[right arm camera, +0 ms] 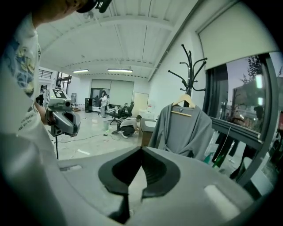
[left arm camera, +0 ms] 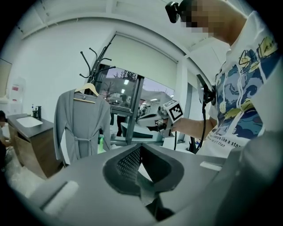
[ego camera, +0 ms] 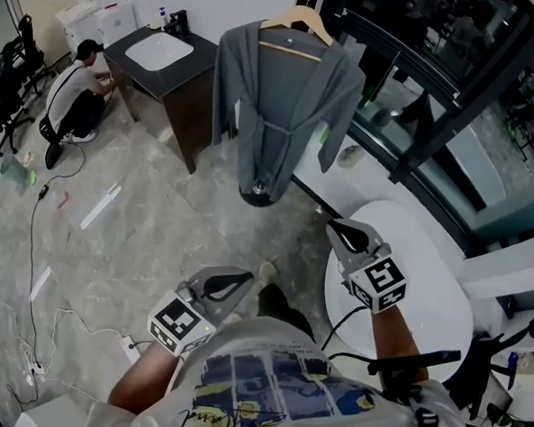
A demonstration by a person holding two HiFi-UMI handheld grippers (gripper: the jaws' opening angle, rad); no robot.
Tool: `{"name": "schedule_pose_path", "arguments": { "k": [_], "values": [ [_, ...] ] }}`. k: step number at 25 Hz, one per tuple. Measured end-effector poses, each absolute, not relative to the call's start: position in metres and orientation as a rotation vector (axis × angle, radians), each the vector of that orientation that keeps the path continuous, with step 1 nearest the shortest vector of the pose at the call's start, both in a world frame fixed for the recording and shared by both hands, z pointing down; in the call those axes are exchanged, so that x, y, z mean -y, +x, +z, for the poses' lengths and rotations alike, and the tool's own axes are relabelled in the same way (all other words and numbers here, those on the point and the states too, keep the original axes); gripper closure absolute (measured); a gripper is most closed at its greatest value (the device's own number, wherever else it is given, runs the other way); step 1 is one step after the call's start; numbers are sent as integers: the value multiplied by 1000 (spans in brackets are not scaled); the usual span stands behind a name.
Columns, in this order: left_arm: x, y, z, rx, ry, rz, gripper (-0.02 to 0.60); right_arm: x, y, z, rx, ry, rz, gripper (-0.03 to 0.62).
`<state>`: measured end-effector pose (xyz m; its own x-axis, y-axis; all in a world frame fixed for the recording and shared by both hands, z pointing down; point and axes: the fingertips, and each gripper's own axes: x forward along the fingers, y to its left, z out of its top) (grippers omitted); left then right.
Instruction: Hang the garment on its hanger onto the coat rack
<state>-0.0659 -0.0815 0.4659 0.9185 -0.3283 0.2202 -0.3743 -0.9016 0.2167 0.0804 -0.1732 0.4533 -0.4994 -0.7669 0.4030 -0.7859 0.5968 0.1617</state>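
The pale floor (ego camera: 130, 236) fills most of your head view, with a dark cabinet (ego camera: 183, 104) at the far left and a white round surface (ego camera: 424, 299) at the near right. Straight ahead of you, on the far side, stands the coat rack (right arm camera: 189, 66), its dark prongs rising above its load. The grey garment (ego camera: 283, 101) hangs there on its wooden hanger (ego camera: 298, 25). The sleeves drop at both sides, the belt is tied at the waist, and the rack's base shows just below the hem. Nothing touches the garment, and it hangs free and looks level.

Your left gripper (ego camera: 250, 276) and right gripper (ego camera: 331, 225) sit near your body, well apart from the garment and pointing toward it. Each has its jaws clenched tip to tip on nothing.

By the look of it, the hanging step is done. The hook seems to rest on the rack, though you cannot tell from here which prong carries it. The next move calls for little: keep both grippers clear so the garment does not swing. If the hanger proves crooked, part one pair of jaws and come in at the hanger's wooden shoulder, not the cloth.
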Motion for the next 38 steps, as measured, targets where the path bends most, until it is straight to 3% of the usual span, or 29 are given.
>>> {"name": "schedule_pose_path", "arguments": {
  "k": [13, 38],
  "values": [
    [47, -87, 462, 548, 2844, 284, 578, 98, 39, 466, 2468, 1187, 150, 591],
    [28, -95, 461, 587, 2832, 262, 578, 73, 3, 458, 2526, 1063, 75, 592]
  ]
}}
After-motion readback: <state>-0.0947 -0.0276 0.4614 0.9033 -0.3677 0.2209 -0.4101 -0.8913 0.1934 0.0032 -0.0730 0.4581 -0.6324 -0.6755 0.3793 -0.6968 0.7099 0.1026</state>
